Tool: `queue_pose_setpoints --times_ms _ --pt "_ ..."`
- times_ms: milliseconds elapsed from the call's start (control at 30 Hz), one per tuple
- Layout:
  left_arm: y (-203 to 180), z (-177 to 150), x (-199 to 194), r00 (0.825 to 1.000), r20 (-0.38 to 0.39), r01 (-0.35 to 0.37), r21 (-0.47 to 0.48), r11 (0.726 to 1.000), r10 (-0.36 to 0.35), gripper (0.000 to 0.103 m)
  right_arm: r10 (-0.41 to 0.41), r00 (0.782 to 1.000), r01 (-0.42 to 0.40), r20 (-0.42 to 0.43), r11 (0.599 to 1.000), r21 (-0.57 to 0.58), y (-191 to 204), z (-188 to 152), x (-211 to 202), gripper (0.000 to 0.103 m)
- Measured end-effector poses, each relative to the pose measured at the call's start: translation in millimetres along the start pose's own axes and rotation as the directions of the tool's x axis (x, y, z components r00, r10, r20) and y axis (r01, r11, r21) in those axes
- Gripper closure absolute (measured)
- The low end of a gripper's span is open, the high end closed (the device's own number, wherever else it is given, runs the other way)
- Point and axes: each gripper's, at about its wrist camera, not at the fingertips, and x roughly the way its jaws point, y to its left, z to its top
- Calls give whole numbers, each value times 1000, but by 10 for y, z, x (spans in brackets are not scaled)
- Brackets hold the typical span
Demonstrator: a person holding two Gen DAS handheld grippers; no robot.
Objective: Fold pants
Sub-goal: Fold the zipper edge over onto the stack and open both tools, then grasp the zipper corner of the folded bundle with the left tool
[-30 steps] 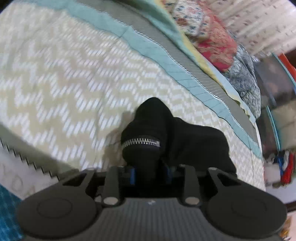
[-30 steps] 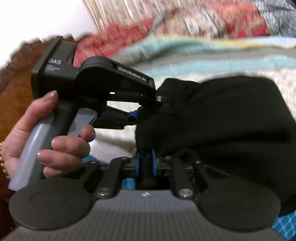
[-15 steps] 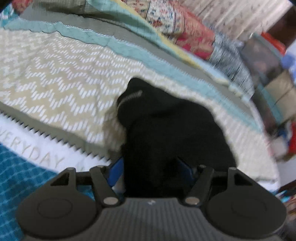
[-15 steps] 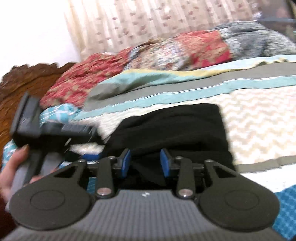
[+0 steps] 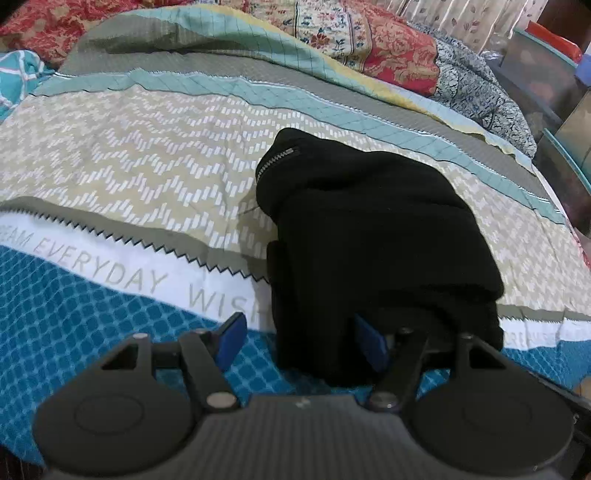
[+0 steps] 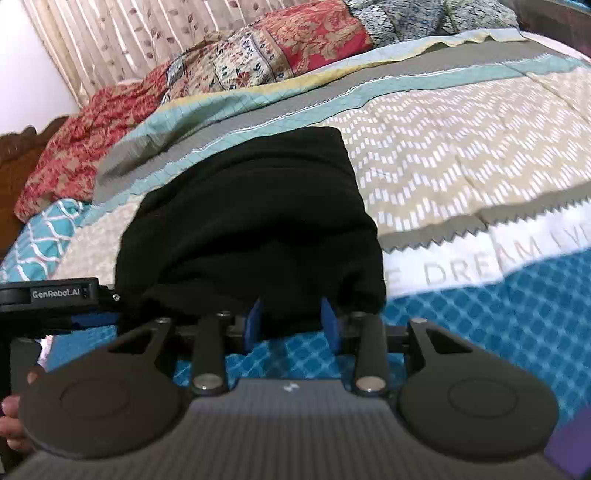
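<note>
Item: black pants (image 5: pixel 373 236), folded into a thick bundle, lying on the patterned bedspread (image 5: pixel 122 166) across its beige chevron band, the near edge reaching over the white lettered stripe to the blue checked area. A metal zipper (image 5: pixel 275 159) shows at the far left corner of the bundle in the left wrist view.

Left gripper (image 5: pixel 301 341): jaws spread wide. The left blue pad (image 5: pixel 231 338) stands clear of the cloth over the blue checked fabric; the right pad (image 5: pixel 369 341) sits against the bundle's near edge. The near end of the pants lies between the pads, not pinched. Released.

Right gripper (image 6: pixel 291 323): jaws opening, blue pads (image 6: pixel 254 320) apart, with the bundle's near hem hanging between them. No clear squeeze on the cloth. Released.

In the right wrist view the pants (image 6: pixel 251 221) fill the centre, and the left gripper's black body, marked "GenRobot.AI", enters from the left edge beside the bundle. A fingertip of the person's hand (image 6: pixel 14 417) shows at the lower left.

Surroundings: red floral quilt (image 6: pixel 229 66) piled along the far side of the bed; striped curtain (image 6: pixel 122 33) behind; carved wooden headboard (image 6: pixel 18 147) at the left.
</note>
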Motion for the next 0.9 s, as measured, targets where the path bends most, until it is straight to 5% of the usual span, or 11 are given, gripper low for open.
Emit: queue_pose_setpoints --times_ms 400,900 --pt "-220 -528 -412 996 53 -73 62 995 70 35 30 999 -30 -18 999 29 -2 -313 -251 58" --pt "-511 -850 -816 980 153 -143 115 983 124 22 50 996 -54 72 998 42 7 -502 -627 54"
